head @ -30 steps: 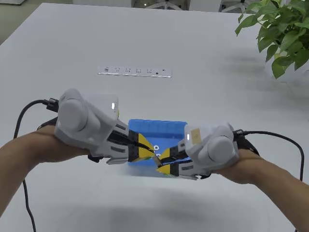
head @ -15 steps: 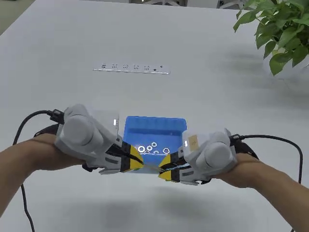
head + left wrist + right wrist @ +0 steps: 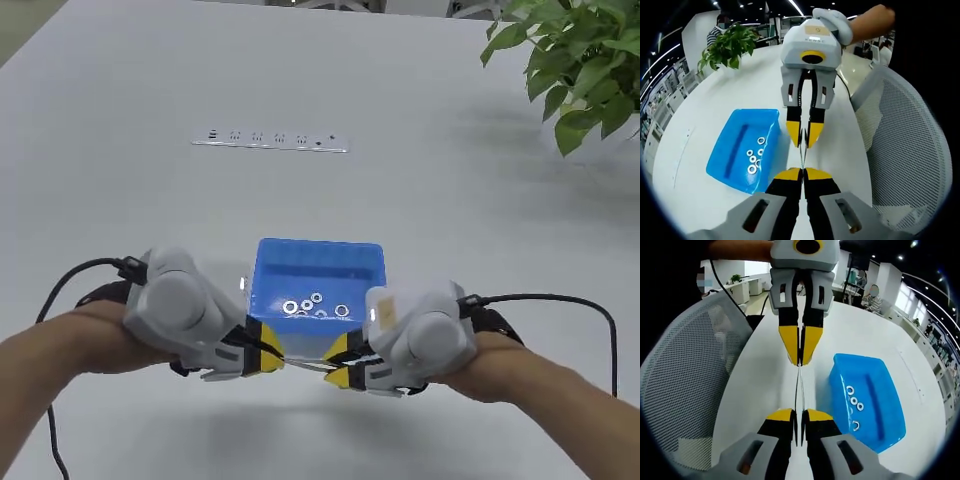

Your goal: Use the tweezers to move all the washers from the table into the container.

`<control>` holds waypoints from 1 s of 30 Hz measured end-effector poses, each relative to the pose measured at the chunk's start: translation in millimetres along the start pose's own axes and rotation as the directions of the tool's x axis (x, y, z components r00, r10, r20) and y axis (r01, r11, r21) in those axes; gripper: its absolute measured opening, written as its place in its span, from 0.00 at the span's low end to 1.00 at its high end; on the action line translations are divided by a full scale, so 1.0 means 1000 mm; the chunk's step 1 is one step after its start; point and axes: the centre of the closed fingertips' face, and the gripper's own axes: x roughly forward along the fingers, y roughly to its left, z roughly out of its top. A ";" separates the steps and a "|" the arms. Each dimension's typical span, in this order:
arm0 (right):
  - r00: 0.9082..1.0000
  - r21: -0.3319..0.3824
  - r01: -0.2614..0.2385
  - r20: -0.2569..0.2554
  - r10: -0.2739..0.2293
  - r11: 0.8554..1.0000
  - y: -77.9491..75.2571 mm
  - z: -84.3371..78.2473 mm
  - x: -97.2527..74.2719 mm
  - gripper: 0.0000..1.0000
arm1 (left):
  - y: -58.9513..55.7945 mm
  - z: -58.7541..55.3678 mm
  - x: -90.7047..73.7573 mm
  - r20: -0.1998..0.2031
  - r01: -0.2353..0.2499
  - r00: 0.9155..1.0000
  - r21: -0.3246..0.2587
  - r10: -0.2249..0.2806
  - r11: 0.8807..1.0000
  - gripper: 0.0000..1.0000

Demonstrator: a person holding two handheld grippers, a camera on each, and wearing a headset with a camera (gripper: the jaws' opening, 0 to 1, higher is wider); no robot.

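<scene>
A blue container [image 3: 320,262] sits on the white table just beyond my two grippers, with several silver washers [image 3: 314,305] inside it. Thin metal tweezers [image 3: 308,363] span the gap between the grippers, in front of the container's near wall. My left gripper [image 3: 272,352] is shut on one end and my right gripper [image 3: 338,361] is shut on the other. In the left gripper view the tweezers [image 3: 802,156] run from my own jaws [image 3: 803,175] to the right gripper [image 3: 805,137], with the container [image 3: 730,150] and washers [image 3: 755,156] to the left. The right gripper view mirrors this: tweezers [image 3: 799,385], container [image 3: 880,405], washers [image 3: 854,401].
A white power strip [image 3: 270,140] lies flat farther back on the table. A green plant [image 3: 580,70] stands at the far right. A grey mesh chair [image 3: 905,125] stands off the table's near edge. Black cables [image 3: 560,300] trail from both grippers.
Both grippers have drawn back toward me from over the container to its near side, with the tweezers between them. The washers in the container are now uncovered.
</scene>
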 end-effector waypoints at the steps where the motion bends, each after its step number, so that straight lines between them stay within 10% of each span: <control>1: 1.000 0.002 -0.004 -0.003 0.004 1.000 0.002 -0.001 0.001 0.10 | -0.001 -0.001 0.001 -0.007 0.003 1.000 0.002 -0.003 1.000 0.05; 30: 0.998 -0.003 -0.033 -0.054 0.033 0.999 0.022 -0.015 0.018 0.10 | -0.022 -0.032 0.027 -0.095 0.053 0.994 -0.040 -0.056 0.998 0.05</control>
